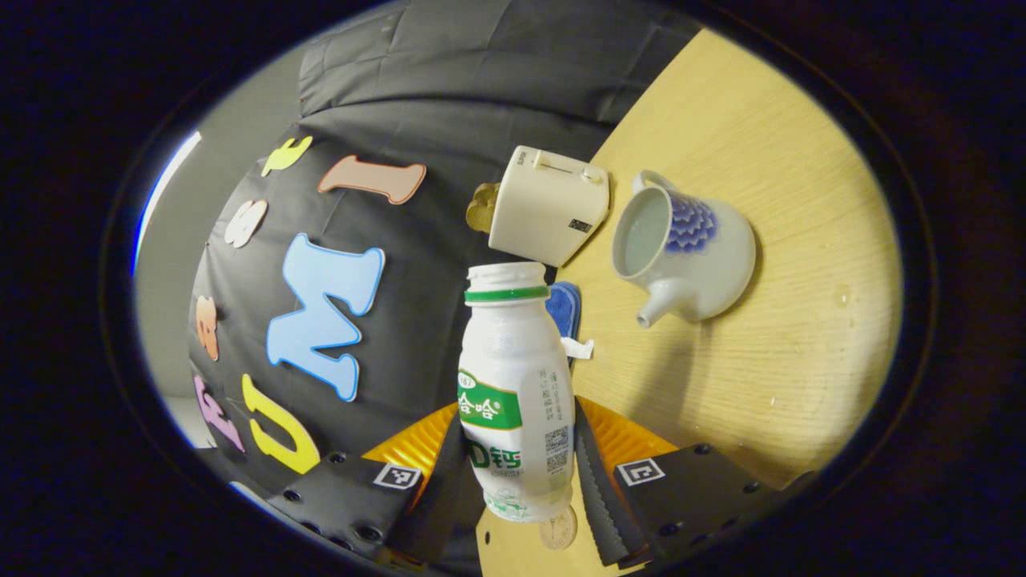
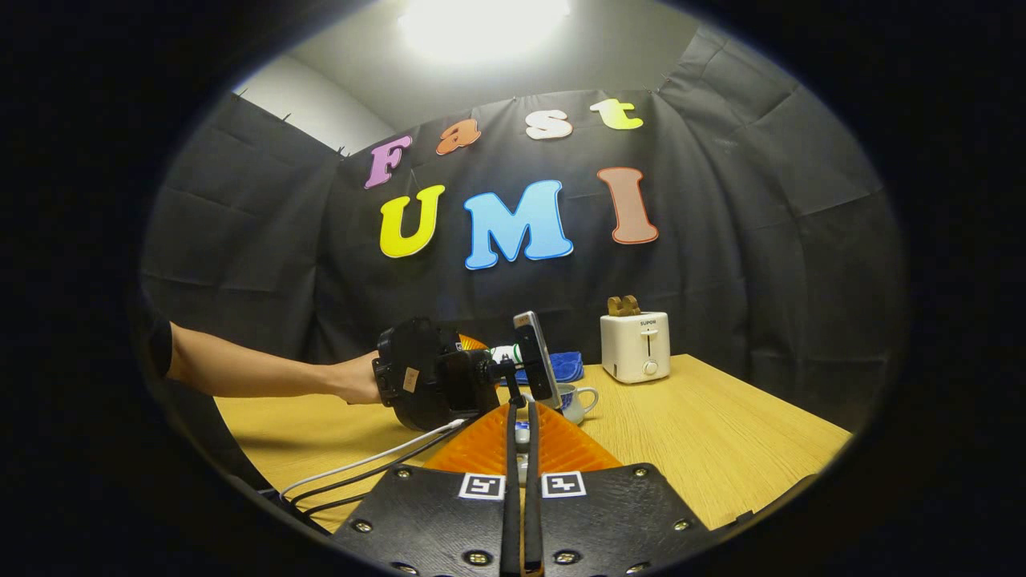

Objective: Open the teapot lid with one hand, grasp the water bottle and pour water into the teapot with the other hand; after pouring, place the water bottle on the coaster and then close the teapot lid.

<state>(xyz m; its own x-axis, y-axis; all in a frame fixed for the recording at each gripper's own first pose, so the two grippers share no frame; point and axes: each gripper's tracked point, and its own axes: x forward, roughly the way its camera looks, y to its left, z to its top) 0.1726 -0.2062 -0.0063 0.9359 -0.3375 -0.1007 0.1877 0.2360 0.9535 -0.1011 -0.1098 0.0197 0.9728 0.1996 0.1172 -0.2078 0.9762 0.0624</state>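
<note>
Your left gripper (image 1: 521, 473) is clamped on the white plastic water bottle with the green neck band and green label (image 1: 517, 393), one finger pressing each flank. Bottle's long axis runs straight ahead along the fingers, uncapped mouth at the far end.

From that mouth, the white ceramic teapot with blue pattern (image 1: 685, 252) lies ahead and to the right, apart from it, standing on the light wooden table (image 1: 769, 369). Its opening is uncovered and faces the camera, spout pointing back toward the bottle. Judgement: pouring calls for swinging the mouth rightward over that opening.

Just past the bottle neck, a blue coaster (image 1: 563, 308); beyond it, a cream toaster (image 1: 549, 204).

Your right gripper (image 2: 521, 449) has its fingers drawn nearly together; something pale sits between them, too small to identify. The teapot (image 2: 575, 401) lies just ahead of it.
</note>
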